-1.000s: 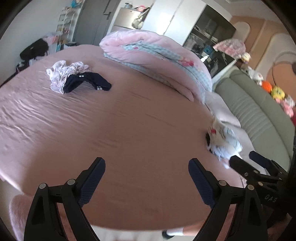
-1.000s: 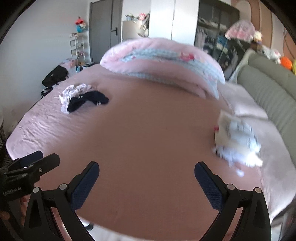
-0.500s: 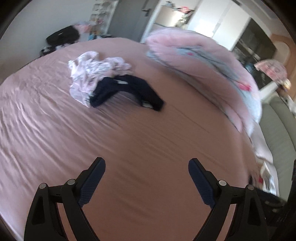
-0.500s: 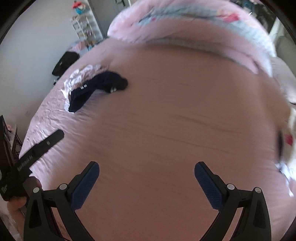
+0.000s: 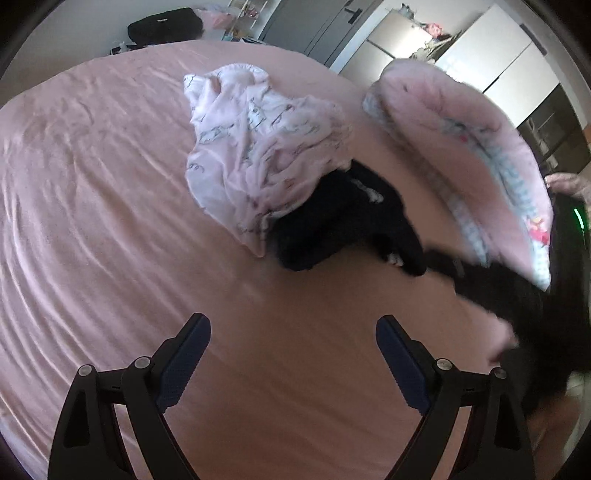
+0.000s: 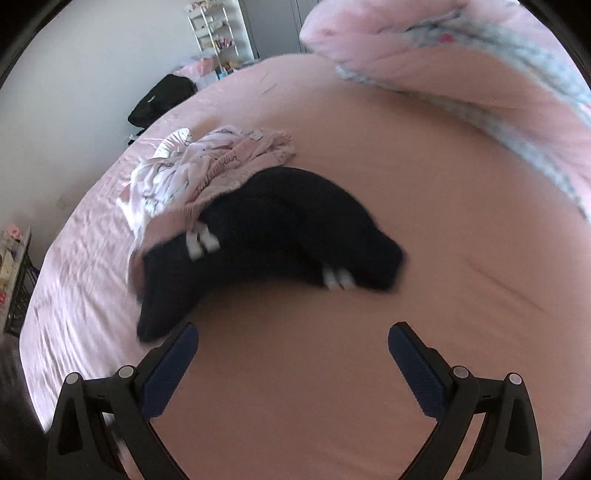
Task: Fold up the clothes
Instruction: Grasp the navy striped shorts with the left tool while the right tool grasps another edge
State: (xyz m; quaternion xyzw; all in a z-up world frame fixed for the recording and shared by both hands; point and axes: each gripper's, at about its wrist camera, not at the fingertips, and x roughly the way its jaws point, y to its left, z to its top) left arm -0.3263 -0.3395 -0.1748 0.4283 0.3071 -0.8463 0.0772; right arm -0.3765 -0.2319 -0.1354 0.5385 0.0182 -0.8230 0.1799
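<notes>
A dark navy garment (image 5: 343,221) with white stripes lies crumpled on the pink bed sheet (image 5: 92,206), partly under a pale pink printed garment (image 5: 258,147). Both also show in the right wrist view: the navy garment (image 6: 280,236) and the pink one (image 6: 207,166). My left gripper (image 5: 293,350) is open and empty, short of the pile. My right gripper (image 6: 291,350) is open and empty, its left finger close to the navy garment's near end. The right gripper appears as a blurred dark shape (image 5: 480,280) in the left wrist view, beside the navy garment.
A folded pink quilt (image 5: 480,147) lies on the bed behind the pile; it also shows in the right wrist view (image 6: 461,55). A black bag (image 6: 162,99) and a shelf (image 6: 218,33) stand beyond the bed's far edge. Wardrobes (image 5: 480,48) line the back wall.
Both grippers have moved across the bed toward the clothing pile, which now looms much larger. Both stay open. The small white garment at the right has left view.
</notes>
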